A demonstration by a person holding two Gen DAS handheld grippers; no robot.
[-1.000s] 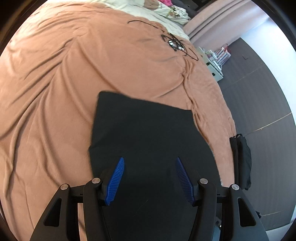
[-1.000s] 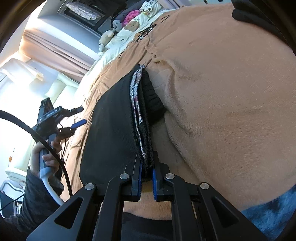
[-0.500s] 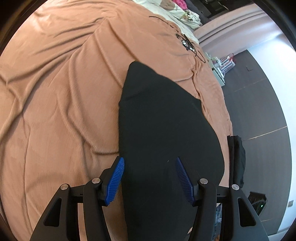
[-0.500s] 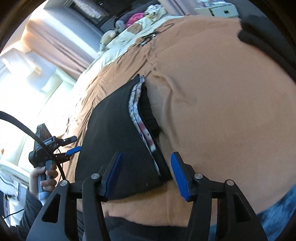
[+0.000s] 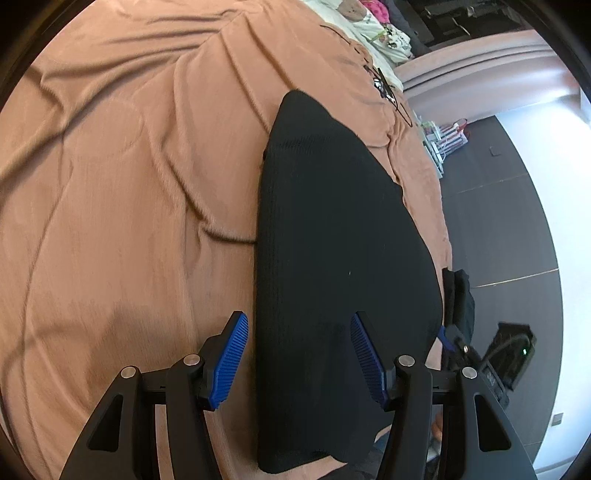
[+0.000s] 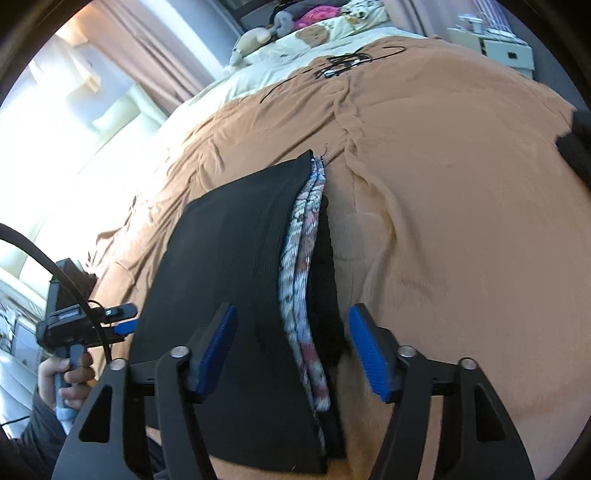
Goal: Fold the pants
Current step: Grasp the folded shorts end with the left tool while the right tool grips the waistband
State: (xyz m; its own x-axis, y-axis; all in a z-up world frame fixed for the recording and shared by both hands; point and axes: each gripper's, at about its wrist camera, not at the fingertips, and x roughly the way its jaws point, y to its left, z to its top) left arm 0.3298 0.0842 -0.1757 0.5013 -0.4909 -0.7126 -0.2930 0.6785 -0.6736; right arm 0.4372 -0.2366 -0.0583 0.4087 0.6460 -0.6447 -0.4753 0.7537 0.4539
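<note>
Folded black pants (image 5: 332,240) lie flat on a tan blanket (image 5: 110,184) over a bed. In the left wrist view my left gripper (image 5: 299,354) hovers open over their near end, its left pad just off the cloth's left edge and neither pad pressing. The right wrist view has the pants (image 6: 236,277) showing a patterned inner waistband (image 6: 303,288) along their right edge. My right gripper (image 6: 291,354) straddles that edge with its jaws opening; the cloth lies between them, untouched. A hand holds the left gripper (image 6: 123,319) at the far left.
A tangle of black cable (image 6: 340,64) lies on the blanket toward the pillows and soft toys (image 6: 314,33). Another dark garment (image 5: 458,295) hangs at the bed's edge over the dark floor (image 5: 498,221). A white shelf unit (image 6: 506,51) stands beyond the bed.
My right gripper was shut on the pants' waistband edge; it has let go, opened wide and drawn back. The left gripper swung round and sank along the pants, staying open.
</note>
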